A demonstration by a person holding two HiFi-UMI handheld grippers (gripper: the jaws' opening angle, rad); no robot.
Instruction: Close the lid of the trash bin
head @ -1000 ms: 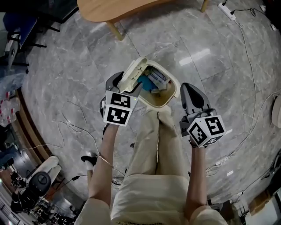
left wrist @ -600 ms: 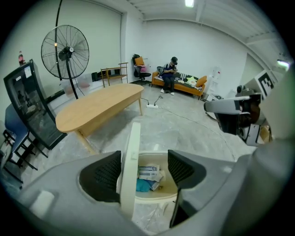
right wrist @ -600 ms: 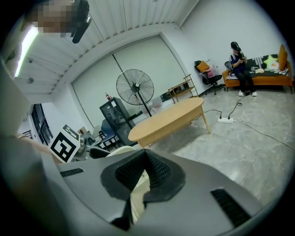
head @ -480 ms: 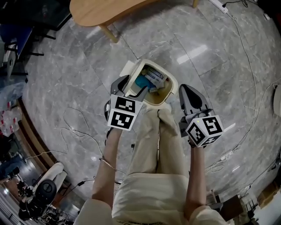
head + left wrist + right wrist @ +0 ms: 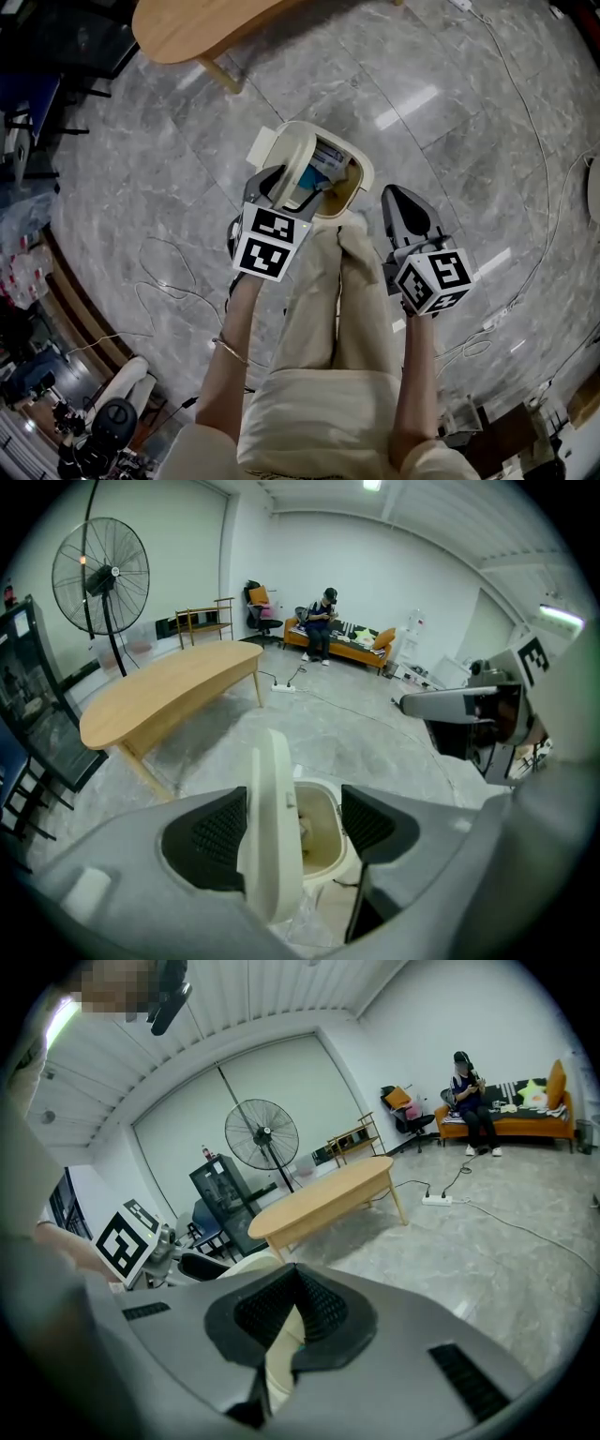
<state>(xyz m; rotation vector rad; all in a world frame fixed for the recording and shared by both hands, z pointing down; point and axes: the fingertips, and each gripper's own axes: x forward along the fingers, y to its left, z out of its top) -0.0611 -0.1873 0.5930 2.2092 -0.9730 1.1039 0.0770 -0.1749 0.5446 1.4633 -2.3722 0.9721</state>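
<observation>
The left gripper [image 5: 292,829] is holding its jaws apart, straddling the upright cream plastic lid [image 5: 270,836], edge-on beside the 9 o'clock pad. The cream trash bin [image 5: 322,841] is lying open at 3 o'clock. The right gripper [image 5: 294,1314], jaws together and empty, is hovering farther off.

The floor [image 5: 141,150] was polished grey marble. A long curved wooden table [image 5: 159,700] stood near a tall black fan [image 5: 100,574], with a white power strip [image 5: 284,688] beside it. An orange sofa [image 5: 352,644] lined the far white wall [image 5: 412,564].
</observation>
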